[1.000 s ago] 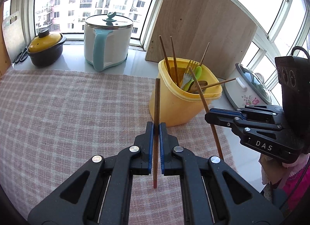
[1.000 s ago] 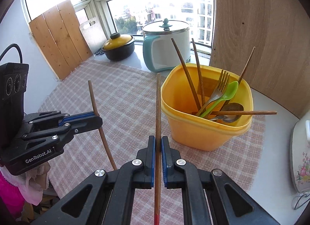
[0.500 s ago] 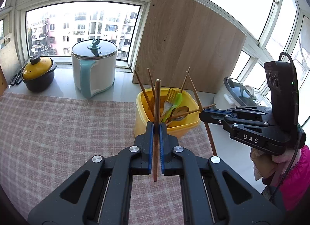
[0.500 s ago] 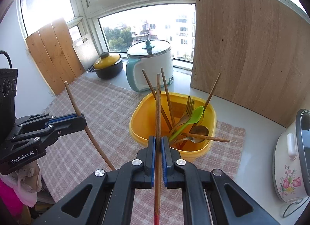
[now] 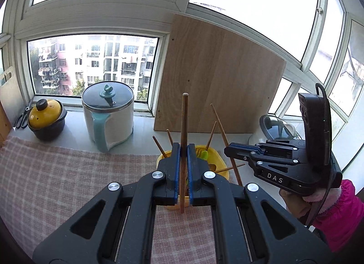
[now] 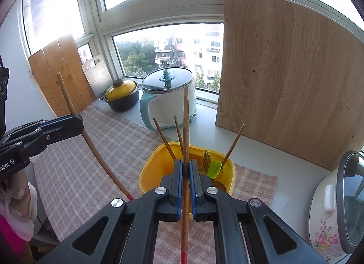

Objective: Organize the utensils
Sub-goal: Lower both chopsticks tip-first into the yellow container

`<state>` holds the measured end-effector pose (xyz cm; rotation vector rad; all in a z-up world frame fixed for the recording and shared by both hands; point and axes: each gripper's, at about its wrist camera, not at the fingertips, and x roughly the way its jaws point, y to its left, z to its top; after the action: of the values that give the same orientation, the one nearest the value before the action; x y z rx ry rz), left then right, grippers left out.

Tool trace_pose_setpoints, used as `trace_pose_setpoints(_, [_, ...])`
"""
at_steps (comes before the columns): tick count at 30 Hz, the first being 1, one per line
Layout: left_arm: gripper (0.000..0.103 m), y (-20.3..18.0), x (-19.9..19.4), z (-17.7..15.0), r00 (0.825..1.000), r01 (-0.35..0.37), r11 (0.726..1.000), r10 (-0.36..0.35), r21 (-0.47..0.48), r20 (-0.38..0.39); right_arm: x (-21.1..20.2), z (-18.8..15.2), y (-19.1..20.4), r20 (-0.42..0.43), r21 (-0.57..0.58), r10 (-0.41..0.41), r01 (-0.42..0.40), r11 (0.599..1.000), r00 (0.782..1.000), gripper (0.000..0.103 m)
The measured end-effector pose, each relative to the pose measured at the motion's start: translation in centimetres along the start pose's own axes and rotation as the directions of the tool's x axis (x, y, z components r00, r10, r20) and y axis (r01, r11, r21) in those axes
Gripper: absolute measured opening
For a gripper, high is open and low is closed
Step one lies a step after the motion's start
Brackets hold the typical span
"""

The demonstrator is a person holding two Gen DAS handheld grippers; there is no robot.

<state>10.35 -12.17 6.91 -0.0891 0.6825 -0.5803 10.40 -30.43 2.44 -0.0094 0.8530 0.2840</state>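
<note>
Two chopsticks (image 5: 183, 127) (image 6: 186, 127), one pinched in each of your grippers (image 5: 183, 150) (image 6: 186, 168), yellow tub (image 6: 152, 173) holding chopsticks, fork (image 6: 206, 157), green spoon (image 6: 215, 169).

Left black two-finger gripper with blue pads (image 5: 183, 150) clamped tight, thin wooden stick (image 5: 183, 127) pinched upright between its jaws, pointing forward and down. Right black two-finger gripper with blue pads (image 6: 186, 168) likewise closed on a second wooden stick with a red end (image 6: 185, 127). Both side by side, apart. Hand (image 5: 295, 207) in a pink sleeve (image 5: 336, 216) holds the right one.
</note>
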Motion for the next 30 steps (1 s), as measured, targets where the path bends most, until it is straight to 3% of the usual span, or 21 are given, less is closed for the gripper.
trace_pose_setpoints(13, [0.003, -0.6, 0.7, 3.9, 0.999, -0.009, 1.0, 0.009, 0.008, 0.054, 0.8, 2.8, -0.9, 0.05, 0.026, 0.008, -0.009, 1.0, 0.999, 0.003])
trace_pose_setpoints(30, [0.003, 1.4, 4.8, 3.5, 0.999, -0.051, 0.998, 0.051, -0.027, -0.015, 4.0, 4.7, -1.5, 0.069, 0.033, -0.021, 0.019, 0.999, 0.997, 0.003])
